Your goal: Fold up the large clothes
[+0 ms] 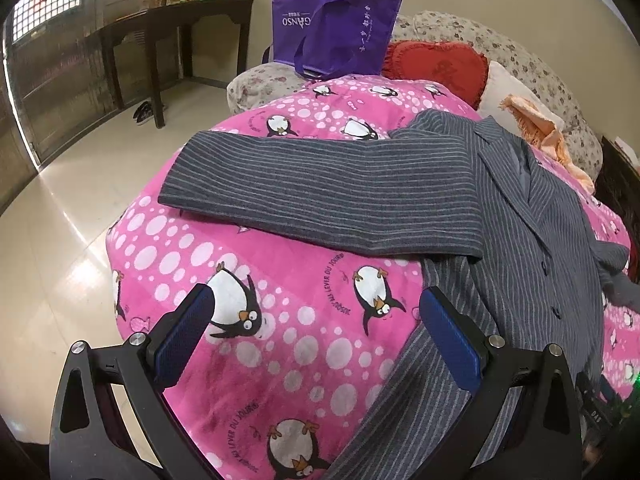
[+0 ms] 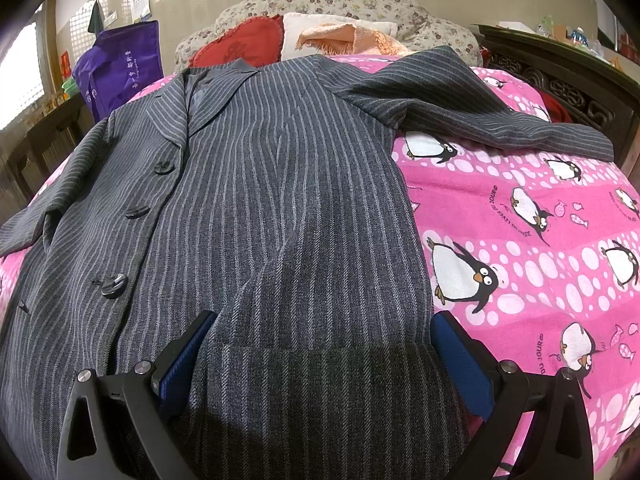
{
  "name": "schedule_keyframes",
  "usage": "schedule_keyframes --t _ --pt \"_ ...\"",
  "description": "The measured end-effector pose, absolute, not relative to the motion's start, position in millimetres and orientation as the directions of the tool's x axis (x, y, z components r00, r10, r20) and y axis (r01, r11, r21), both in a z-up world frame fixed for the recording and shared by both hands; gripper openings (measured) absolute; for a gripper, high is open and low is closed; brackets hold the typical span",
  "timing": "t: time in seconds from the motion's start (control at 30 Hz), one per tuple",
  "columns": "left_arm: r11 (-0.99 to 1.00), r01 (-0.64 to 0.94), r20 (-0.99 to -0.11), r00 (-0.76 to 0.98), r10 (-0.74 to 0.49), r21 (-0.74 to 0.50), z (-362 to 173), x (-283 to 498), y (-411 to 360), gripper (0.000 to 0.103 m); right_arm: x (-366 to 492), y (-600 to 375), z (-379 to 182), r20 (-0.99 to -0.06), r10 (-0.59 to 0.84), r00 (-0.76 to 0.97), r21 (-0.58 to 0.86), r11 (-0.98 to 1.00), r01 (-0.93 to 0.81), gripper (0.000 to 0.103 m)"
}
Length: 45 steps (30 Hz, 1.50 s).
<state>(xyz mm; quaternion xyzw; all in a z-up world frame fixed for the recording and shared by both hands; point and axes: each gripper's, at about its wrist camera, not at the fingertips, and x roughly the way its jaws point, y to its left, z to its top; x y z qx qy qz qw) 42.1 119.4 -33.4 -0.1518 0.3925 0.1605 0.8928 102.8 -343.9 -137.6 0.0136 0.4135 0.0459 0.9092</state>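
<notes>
The left gripper (image 1: 316, 320) is spread wide over the pink blanket (image 1: 280, 280), holding nothing. The right gripper (image 2: 324, 344) is likewise wide open, its fingers straddling the hem of the striped jacket (image 2: 260, 200). The jacket lies face up on the blanket, one sleeve (image 1: 320, 188) stretched sideways. Beyond sit a red pillow (image 1: 436, 68) and purple bag (image 1: 336, 20).

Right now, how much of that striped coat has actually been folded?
Barely started. The grey striped coat is laid flat and buttoned on the pink penguin blanket, both sleeves spread outward. Nothing is in hand: the left gripper and right gripper have open jaws. All folding remains.
</notes>
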Motion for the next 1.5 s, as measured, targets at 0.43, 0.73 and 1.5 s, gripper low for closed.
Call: schedule_keyframes --t 0.43,0.73,1.5 --pt "0.899 -0.414 -0.751 0.637 0.175 -0.141 -34.6 39.3 122.3 0.102 102.7 -344.0 -137.5 -0.75 0.095 0.655 0.064 0.995 -0.072 0.103" --pt "0.892 -0.427 -0.756 0.631 0.176 -0.149 -42.4 33.9 134.4 0.102 102.3 -344.1 -137.3 -0.749 0.093 0.656 0.062 0.996 -0.071 0.103" --pt "0.656 -0.353 -0.572 0.807 -0.149 -0.668 -92.5 80.8 288.4 0.069 101.0 -344.9 -137.3 -0.747 0.097 0.658 0.067 0.995 -0.071 0.103"
